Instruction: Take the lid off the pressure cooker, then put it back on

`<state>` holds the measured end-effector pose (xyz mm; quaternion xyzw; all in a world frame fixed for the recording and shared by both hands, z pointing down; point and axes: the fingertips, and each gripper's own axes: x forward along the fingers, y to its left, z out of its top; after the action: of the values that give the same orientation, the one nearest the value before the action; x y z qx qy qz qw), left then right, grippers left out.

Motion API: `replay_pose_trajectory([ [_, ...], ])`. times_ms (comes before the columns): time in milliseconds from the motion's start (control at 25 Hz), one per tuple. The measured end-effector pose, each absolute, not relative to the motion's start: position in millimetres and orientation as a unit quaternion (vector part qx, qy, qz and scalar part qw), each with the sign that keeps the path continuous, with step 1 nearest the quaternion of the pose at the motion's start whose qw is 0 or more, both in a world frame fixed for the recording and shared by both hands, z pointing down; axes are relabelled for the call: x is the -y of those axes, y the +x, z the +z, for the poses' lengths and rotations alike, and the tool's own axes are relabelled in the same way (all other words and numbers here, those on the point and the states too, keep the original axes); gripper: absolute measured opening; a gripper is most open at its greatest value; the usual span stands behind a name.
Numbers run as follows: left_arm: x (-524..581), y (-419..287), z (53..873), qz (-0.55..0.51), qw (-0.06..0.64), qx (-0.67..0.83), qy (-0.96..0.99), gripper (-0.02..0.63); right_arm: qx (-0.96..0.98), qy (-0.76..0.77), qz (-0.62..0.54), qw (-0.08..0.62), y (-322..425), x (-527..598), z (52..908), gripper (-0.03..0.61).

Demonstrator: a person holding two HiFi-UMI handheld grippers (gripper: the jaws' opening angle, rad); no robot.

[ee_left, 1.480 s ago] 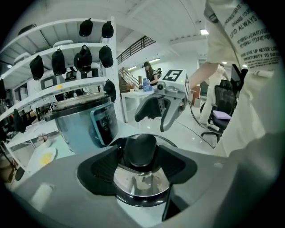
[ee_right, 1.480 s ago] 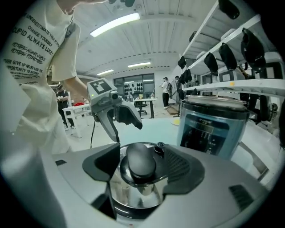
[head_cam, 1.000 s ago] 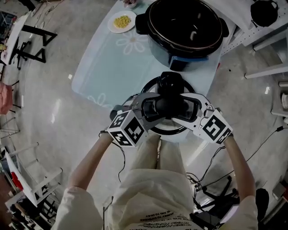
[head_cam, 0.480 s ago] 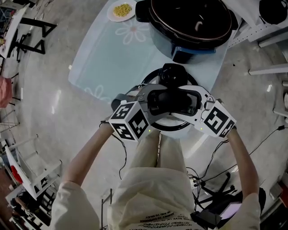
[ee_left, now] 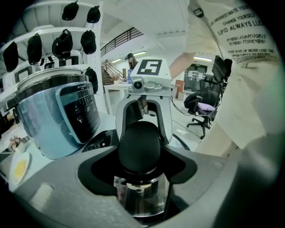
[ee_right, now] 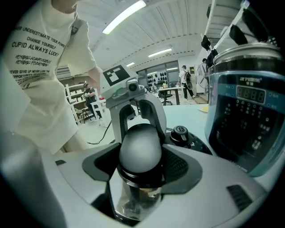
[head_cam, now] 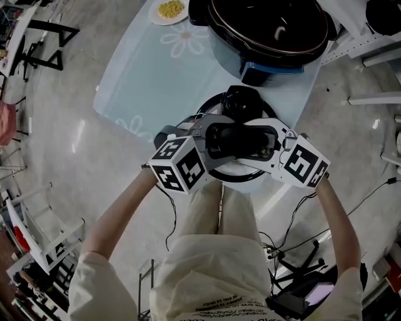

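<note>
I hold the lid (head_cam: pixel 233 178) with both tools by its handle (head_cam: pixel 237 139). The left gripper (head_cam: pixel 213 139) comes from my left and the right gripper (head_cam: pixel 267 142) from my right, so they face each other across it. In the left gripper view my jaws stand narrow around the handle (ee_left: pixel 139 146), pressed on its sides, and the right gripper (ee_left: pixel 144 111) shows just behind it. In the right gripper view it is the same: the jaws are closed on the handle (ee_right: pixel 140 150), with the left gripper (ee_right: pixel 133 109) opposite. The lid is at the near edge of the table (head_cam: pixel 156 81), and a part of it reaches past this edge, above my legs. I cannot tell if it touches the table. The far side of the lid is near the open pressure cooker (head_cam: pixel 229 59), with only a small gap between them. The room to my left is wide, a bare cloth with flower pattern, and a plate (head_cam: pixel 156 19) with yellow food sits well apart at the far corner. Grey floor (head_cam: pixel 75 138) lies on both sides of the table. The lid is round, with a black rim and a pale middle. A black valve (head_cam: pixel 238 100) stands on its far part. The handle is a rounded black knob on a shiny neck.
</note>
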<state>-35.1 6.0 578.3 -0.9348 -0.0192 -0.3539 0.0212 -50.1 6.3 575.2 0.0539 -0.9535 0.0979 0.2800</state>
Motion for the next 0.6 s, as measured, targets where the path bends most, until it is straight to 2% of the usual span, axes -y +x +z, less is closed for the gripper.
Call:
replay_pose_trajectory([
  [600,-4.5,-35.0,577.9,-0.376,0.0,0.038,-0.926,0.276,0.946,0.035,0.134,0.293,-51.1,-4.6,574.1,0.276],
])
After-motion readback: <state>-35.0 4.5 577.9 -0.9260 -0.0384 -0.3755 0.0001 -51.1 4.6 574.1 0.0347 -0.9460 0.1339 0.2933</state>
